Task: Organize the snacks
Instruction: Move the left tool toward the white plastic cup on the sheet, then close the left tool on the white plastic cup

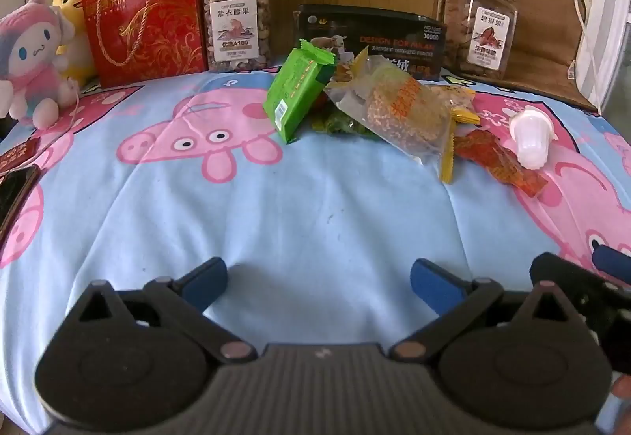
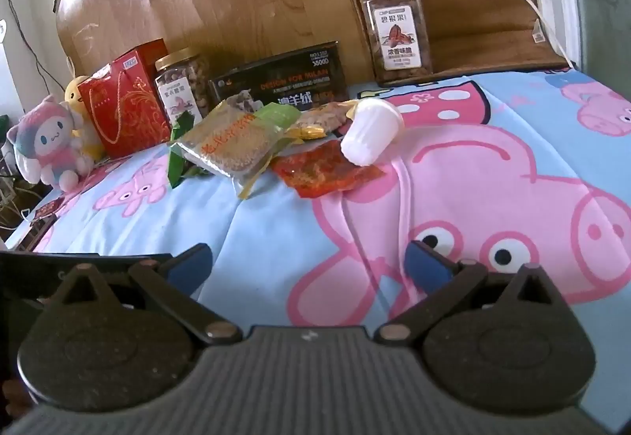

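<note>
Both tongs (image 1: 318, 279) (image 2: 309, 264) stood apart, empty; the far snack pile (image 1: 398, 111) probably felt light and crinkly—you'd pinch a bag's edge.

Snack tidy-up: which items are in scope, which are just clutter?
Job:
green snack pack
clear grain-bar bag
red packet
white jelly cup
two nut jars

Clutter:
pink plush
yellow plush
phone

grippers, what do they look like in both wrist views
Both the left gripper and the right gripper look alike: a grey ribbed body, two round black housings, black link arms with coppery pivot pins, and blue pads on the fingers.
</note>
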Available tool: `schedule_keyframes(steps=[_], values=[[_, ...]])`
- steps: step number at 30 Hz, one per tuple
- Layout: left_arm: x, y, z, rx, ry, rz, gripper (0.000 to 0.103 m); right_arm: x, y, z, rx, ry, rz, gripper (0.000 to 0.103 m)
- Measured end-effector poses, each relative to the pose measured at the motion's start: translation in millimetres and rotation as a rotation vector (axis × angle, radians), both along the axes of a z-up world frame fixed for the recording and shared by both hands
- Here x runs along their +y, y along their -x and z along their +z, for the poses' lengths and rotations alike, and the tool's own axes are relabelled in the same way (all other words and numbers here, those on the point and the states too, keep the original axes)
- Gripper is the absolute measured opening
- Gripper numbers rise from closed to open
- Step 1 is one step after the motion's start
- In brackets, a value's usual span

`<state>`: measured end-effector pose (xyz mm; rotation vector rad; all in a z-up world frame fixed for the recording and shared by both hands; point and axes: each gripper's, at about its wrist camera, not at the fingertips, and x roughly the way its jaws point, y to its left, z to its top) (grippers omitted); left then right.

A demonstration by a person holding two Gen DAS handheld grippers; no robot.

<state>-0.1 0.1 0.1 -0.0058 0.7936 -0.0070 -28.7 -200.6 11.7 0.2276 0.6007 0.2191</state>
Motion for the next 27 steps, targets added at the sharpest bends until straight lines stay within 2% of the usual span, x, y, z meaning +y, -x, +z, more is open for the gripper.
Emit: schedule_keyframes(steps=[11,12,17,19,21,24,27], values=[[8,17,0,-0.078,0.030,-0.064,0.103,-5,6,3,-0.034,0.041,0.031,0.102],[11,16,1,-0.081,0.044,-0.071,0.103,-5,-1,3,-0.032,0.015,0.031,0.099],[18,6,18,-0.158,0.099,-0.099,0.102,-9,-11,12,-0.073,0.037,0.042,0.083],[14,-2,28,-0.177,0.105,-0.148,0.093,-13,-18,16,-0.082,0.049,0.044,0.075],[7,-12,38,-0.191,0.116,-0.194,0.089,-17,-26,20,-0.101,0.061,0.038,0.070],[-7,-34,48,-0.159,0.219,-0.278,0.078,-33,-45,26,-0.106,0.021,-0.014,0.069],[-24,-62,52,-0.112,0.301,-0.335,0.066,-47,-69,23,-0.051,-0.072,-0.045,0.063]])
